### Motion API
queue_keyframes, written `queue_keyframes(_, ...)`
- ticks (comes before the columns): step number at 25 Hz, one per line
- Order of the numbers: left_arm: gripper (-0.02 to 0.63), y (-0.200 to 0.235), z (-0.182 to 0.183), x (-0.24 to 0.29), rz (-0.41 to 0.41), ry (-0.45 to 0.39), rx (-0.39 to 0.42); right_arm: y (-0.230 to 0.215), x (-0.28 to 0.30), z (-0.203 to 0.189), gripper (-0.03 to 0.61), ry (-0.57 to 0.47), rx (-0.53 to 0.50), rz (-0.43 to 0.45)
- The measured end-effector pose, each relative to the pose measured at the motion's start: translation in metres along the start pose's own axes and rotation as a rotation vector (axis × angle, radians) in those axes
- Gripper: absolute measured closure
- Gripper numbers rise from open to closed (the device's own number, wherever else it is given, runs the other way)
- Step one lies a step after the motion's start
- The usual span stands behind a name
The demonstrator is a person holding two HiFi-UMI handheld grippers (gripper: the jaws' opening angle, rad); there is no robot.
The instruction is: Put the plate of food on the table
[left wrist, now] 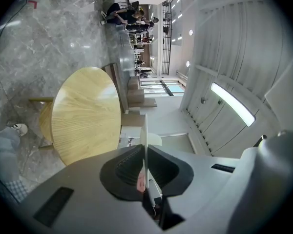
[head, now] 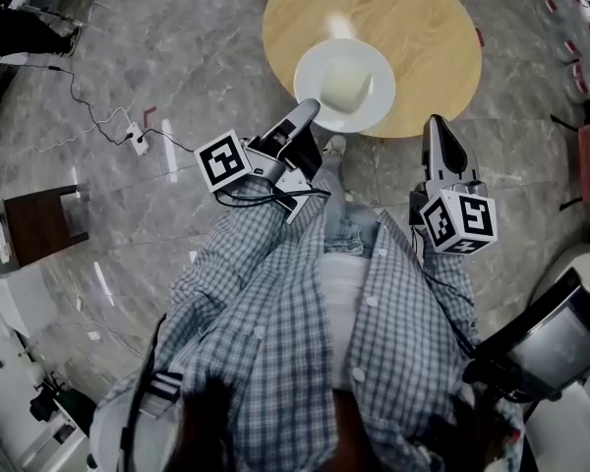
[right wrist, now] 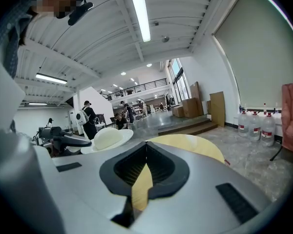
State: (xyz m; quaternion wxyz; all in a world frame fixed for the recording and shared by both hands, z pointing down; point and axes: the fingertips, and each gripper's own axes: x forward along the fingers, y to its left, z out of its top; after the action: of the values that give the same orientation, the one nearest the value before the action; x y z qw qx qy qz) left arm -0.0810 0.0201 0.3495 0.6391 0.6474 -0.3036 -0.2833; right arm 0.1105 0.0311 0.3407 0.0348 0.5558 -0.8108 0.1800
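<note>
1. Left claw is clamped on the near-left rim of the white plate. In the left gripper view its jaws are closed on the plate, which shows edge-on as a thin white line between the dark pads.
2. Right claw holds nothing. In the right gripper view its jaws meet at the tips, and only the table shows through the slit lower down.
3. The plate carries a pale, rounded mound of food at its middle.
4. In the head view the plate lies over the near edge of the round wooden table, with its lower-left part jutting past that edge over the grey marble floor. Whether the plate rests on the tabletop or hangs just above it cannot be told.
5. From the right gripper view, the plate and food sit left of the yellow tabletop, with the left claw beside them.
6. The right claw is just right of the plate, near the table's edge and apart from the rim.
7. A checked shirt fills the lower head view, and water bottles stand on the floor far right.
</note>
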Motion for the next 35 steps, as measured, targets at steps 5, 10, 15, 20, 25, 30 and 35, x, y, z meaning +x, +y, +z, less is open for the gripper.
queue_keyframes(5,0.592,0.002,-0.002,0.001,-0.007,0.018,0.006,0.000,-0.004,-0.003,0.572,-0.006,0.006,-0.011)
queue_keyframes(10,0.592,0.001,0.018,0.044,0.006,0.041,0.002,-0.021,0.034,0.015,0.572,0.010,0.044,-0.021)
queue_keyframes(15,0.592,0.005,0.033,0.067,0.012,0.066,0.004,-0.020,0.062,0.012,0.571,0.073,0.090,0.015)
queue_keyframes(20,0.592,0.018,0.047,0.090,0.025,0.084,-0.019,-0.025,0.086,0.016,0.569,0.052,0.195,0.037)
queue_keyframes(25,0.592,0.030,0.063,0.109,0.039,0.106,-0.015,-0.023,0.111,0.014,0.514,0.099,0.206,0.042)
queue_keyframes(30,0.592,0.026,0.054,0.122,0.039,0.133,-0.008,-0.025,0.114,0.015,0.499,0.137,0.343,0.054)
queue_keyframes(35,0.592,0.037,0.077,0.136,0.044,0.144,0.003,-0.026,0.144,0.007,0.499,0.148,0.518,0.069)
